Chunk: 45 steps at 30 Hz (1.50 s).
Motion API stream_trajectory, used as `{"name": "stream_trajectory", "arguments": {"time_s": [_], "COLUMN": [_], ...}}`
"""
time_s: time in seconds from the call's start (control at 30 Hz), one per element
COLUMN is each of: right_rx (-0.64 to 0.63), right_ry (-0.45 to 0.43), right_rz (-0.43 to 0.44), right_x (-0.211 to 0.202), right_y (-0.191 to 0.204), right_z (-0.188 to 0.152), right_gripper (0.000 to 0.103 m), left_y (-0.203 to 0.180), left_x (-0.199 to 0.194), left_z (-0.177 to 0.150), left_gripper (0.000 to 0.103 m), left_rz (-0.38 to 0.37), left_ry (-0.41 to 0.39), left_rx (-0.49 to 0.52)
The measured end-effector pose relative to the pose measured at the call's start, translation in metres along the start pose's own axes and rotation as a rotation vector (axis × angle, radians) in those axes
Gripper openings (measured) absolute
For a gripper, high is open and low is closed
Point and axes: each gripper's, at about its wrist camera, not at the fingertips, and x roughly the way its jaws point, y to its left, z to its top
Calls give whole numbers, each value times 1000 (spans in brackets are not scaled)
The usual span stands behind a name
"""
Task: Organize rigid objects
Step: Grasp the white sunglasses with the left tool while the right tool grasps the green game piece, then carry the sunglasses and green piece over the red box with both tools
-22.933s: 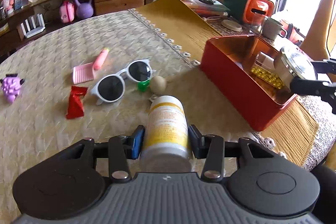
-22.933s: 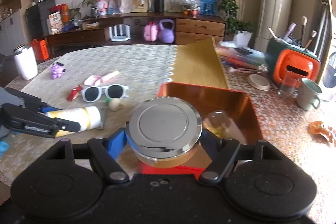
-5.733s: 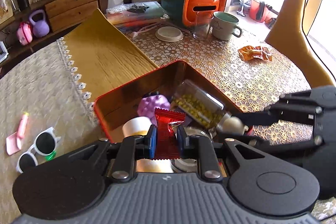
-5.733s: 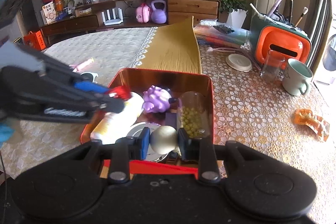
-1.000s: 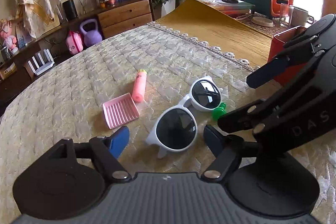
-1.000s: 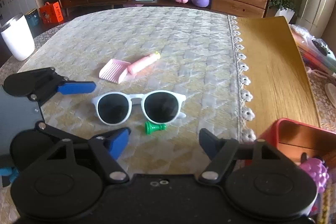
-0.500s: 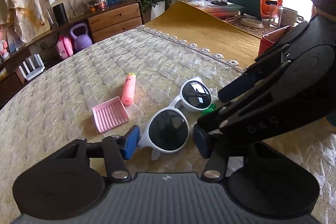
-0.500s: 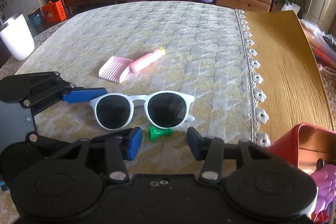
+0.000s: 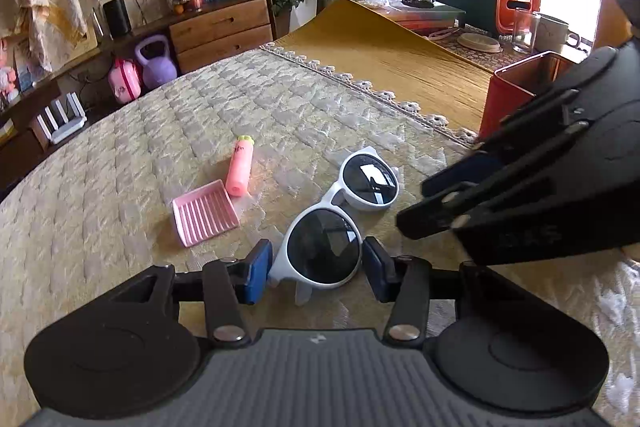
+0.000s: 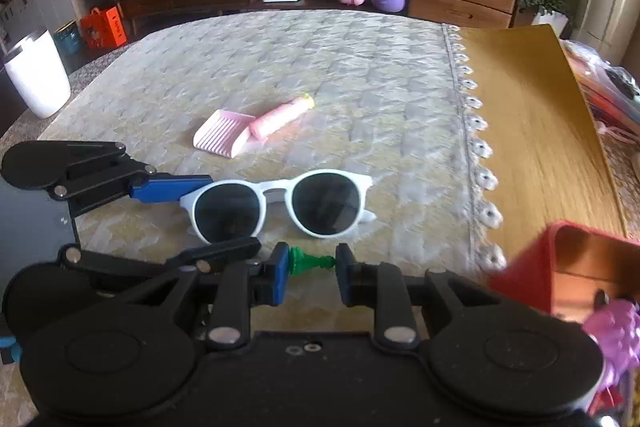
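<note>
White sunglasses (image 9: 340, 215) (image 10: 280, 205) lie on the quilted cloth. My left gripper (image 9: 316, 269) has its blue pads on both sides of the near lens, closed on its rim. My right gripper (image 10: 310, 273) is shut on a small green chess-like piece (image 10: 310, 261) that lies on its side just in front of the glasses; it appears as a black mass (image 9: 540, 195) in the left wrist view. A pink scoop (image 9: 205, 211) (image 10: 222, 139) and a pink tube (image 9: 239, 165) (image 10: 280, 117) lie beyond. The red box (image 9: 516, 95) (image 10: 568, 267) stands to the right.
A purple spiky toy (image 10: 612, 335) shows in the red box. A yellow mat (image 10: 536, 131) covers the table's right part. A white tumbler (image 10: 38, 79) stands at the far left. An orange holder (image 9: 518, 3), a glass and a mug stand far right.
Both grippers have moved in and closed: the left on the near lens of the sunglasses, the right on the green piece. Half a second ago both were open.
</note>
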Motion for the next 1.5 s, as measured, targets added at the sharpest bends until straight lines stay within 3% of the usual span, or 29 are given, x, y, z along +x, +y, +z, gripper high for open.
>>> {"name": "stream_trajectory", "arguments": {"time_s": [0.4,0.83,1.1,1.17,1.2,1.5], "right_rx": [11,69,110,125,131,189], "right_ry": [-43,-114,-155,-164,-167,-169], "right_rz": [11,-15,-51,-62,-71,-136], "right_x": [-69,-141,-174,-181,-184,-193], "right_y": [-7,-35,-62,-70,-74,-112], "right_z": [-36,-70,-86,-90,-91,-108], "right_gripper": [24,24,24,24,24,24], "left_y": [-28,-56,-63,-62,-62,-67], "left_x": [-40,-82,-95,-97,-99,-97], "left_z": [5,18,30,34,35,51], "left_gripper": [48,47,46,41,24,24], "left_rz": [23,98,107,106,106,100], "left_ry": [26,10,17,20,22,45], "left_rx": [-8,7,-37,-64,-76,-105]}}
